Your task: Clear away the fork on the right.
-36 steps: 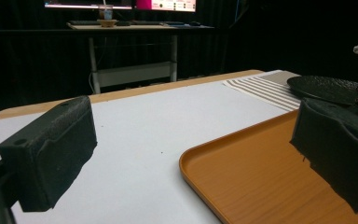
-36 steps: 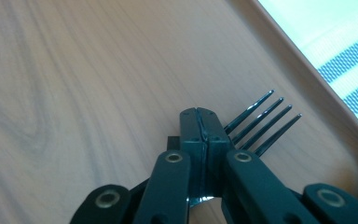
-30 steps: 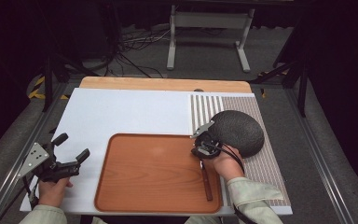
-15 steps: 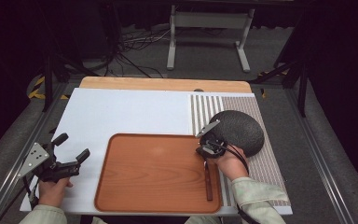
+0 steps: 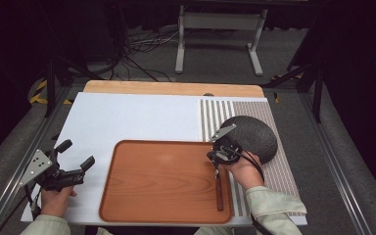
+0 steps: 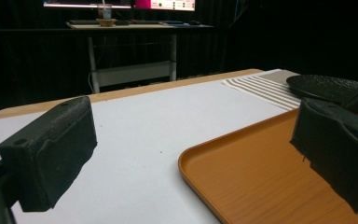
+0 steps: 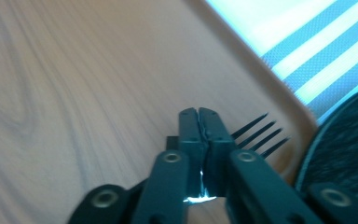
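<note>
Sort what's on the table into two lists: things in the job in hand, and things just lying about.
In the job:
- fork, lying in the tray under the right tool
- wooden tray

Lying about:
- dark plate
- striped mat
- left tool, held apart, jaws open

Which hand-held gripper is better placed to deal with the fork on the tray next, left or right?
Right. The right hand-held gripper sits over the fork at the tray's right edge, jaws nearly shut above it. The left hand-held gripper rests off the tray, jaws open and empty.
</note>
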### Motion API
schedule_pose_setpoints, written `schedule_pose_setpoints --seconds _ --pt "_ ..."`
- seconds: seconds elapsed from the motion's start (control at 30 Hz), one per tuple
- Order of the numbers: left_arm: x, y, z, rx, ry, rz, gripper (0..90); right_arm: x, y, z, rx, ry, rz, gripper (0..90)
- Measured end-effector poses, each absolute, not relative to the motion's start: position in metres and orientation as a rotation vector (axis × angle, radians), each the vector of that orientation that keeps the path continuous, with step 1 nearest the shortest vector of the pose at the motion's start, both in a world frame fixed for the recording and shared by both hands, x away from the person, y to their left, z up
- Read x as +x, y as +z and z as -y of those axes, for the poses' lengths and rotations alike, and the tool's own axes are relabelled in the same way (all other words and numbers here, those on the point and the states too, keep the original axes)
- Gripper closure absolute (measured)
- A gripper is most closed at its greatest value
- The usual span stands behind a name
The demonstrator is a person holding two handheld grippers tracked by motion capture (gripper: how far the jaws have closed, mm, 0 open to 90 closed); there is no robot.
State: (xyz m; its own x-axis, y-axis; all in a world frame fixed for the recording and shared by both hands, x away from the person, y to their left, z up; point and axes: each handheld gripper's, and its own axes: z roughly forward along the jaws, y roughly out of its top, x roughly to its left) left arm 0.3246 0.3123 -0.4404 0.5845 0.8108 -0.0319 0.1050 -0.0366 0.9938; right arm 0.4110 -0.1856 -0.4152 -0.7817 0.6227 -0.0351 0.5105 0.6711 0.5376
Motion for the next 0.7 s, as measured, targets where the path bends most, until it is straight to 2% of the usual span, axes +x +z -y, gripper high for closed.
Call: schedule_pose_setpoints --seconds 0.03,0.1,0.33,0.37,0.43,0.47,0.57,0.7 --pt "0.325 -0.440 -0.312 1.523 0.681 -0.808 0.8 0.411 -0.415 0.186 0.918 0.762 -2.670 84.0" --pt "0.324 -0.440 -0.312 1.523 0.682 -0.808 0.8 0.409 -0.406 0.188 0.919 0.808 -2.639 75.7" --pt "0.325 -0.440 -0.312 1.522 0.681 -0.809 0.8 0.400 -0.384 0.194 0.871 0.909 -2.541 36.7" --pt "0.324 -0.440 -0.312 1.519 0.680 -0.810 0.8 0.397 -0.378 0.198 0.854 0.966 -2.514 26.3" --pt "0.324 -0.440 -0.312 1.520 0.681 -0.810 0.8 0.394 -0.373 0.202 0.842 1.000 -2.492 18.3" --pt "0.324 -0.440 -0.312 1.521 0.681 -0.810 0.8 0.394 -0.373 0.202 0.842 1.000 -2.492 18.3" --pt "0.324 -0.440 -0.312 1.518 0.679 -0.811 0.8 0.389 -0.367 0.210 0.818 1.047 -2.450 9.8" --pt "0.324 -0.440 -0.313 1.520 0.678 -0.811 0.8 0.380 -0.362 0.222 0.803 1.122 -2.381 6.2"
